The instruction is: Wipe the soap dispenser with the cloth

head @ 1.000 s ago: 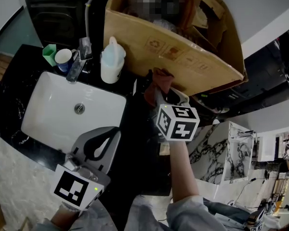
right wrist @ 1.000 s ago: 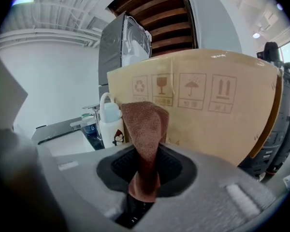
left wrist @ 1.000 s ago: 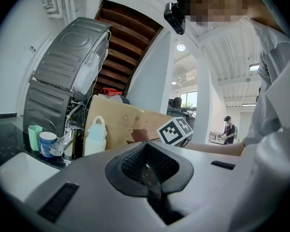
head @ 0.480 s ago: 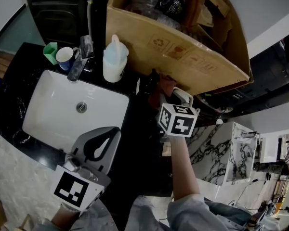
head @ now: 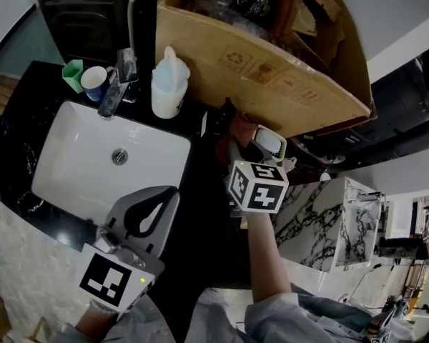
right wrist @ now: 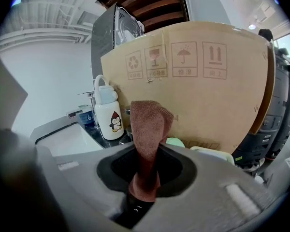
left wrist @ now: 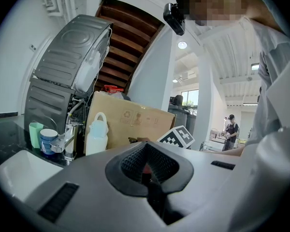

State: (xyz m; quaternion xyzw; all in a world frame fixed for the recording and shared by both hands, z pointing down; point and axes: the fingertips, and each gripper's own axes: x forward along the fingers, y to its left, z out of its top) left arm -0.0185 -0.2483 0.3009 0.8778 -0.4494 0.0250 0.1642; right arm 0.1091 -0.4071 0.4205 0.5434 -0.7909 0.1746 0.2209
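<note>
Clamping one brown cloth [right wrist: 150, 129] upright, right gripper [right wrist: 144, 180] sits just short of one pale soap dispenser [head: 272, 143]. Close behind: one cardboard box [head: 257, 70]. To its left: one penguin bottle [head: 168, 84], one cup [head: 94, 83], one sink [head: 71, 163]. Left gripper [left wrist: 150, 178]: jaws together, empty.

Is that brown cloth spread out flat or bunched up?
Bunched up: the cloth stands as a narrow folded strip, pinched in the right gripper.
</note>
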